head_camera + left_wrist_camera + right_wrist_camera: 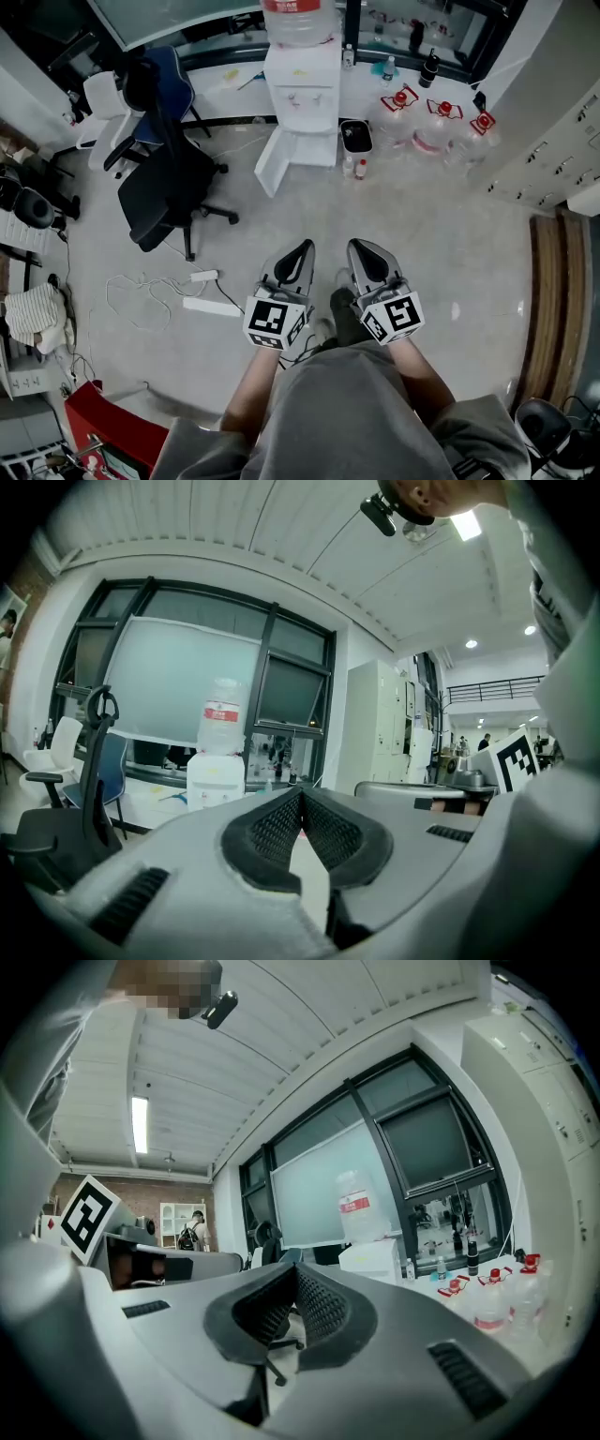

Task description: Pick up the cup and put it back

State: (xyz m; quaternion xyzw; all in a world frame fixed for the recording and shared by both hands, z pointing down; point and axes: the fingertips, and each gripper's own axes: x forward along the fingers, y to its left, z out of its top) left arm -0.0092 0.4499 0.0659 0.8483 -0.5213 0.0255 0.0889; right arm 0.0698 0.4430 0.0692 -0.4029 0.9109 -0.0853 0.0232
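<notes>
So, no cup shows up in any view, and I honestly can't tell where it sits. The left gripper (298, 253) and right gripper (368, 255) hang side by side above the floor (450, 234), both with jaws pressed together on nothing, pointing toward the water dispenser (302, 84). My guess is the cup's somewhere up that way. They're level with each other, so neither hand looks nearer.

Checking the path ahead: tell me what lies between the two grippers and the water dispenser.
Only bare floor, seen in the head view, between left gripper, right gripper and water dispenser; the office chair stands aside.
</notes>
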